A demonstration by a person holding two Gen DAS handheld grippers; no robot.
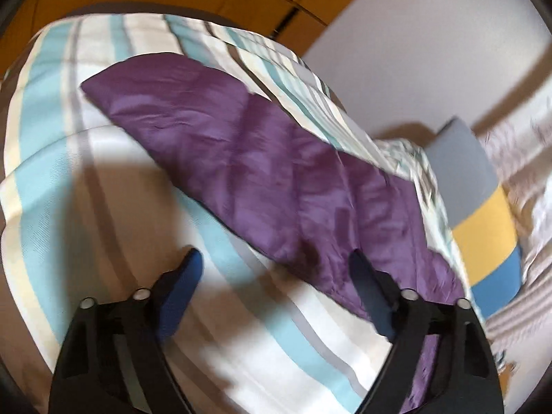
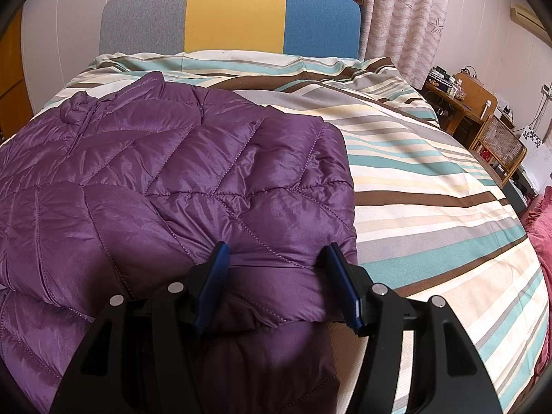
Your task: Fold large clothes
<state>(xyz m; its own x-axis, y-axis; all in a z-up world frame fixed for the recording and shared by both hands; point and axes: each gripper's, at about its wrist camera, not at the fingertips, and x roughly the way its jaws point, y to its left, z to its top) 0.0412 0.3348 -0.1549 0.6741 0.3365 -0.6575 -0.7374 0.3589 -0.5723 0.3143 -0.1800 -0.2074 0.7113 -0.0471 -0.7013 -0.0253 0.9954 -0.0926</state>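
Hard to see: the left wrist view is blurred; the jacket (image 1: 262,179) is cut off at the frame edge.
Jacket: purple, quilted, lying on the bed (image 2: 431,186).
Left gripper (image 1: 276,265): jaws wide, nothing between.
Right gripper (image 2: 276,258): jaws half apart astride a jacket fold; grip unclear.
Room: headboard (image 2: 234,17), curtain (image 2: 407,17), desk (image 2: 462,100).

On my feeds each hand-held tool looked alike: the left matte black plastic two-finger gripper (image 1: 274,269) and its right twin (image 2: 276,262) had angular cut-out arms, two round silver pivot screws per side, and flat dark-blue rubbery finger pads (image 2: 212,283).
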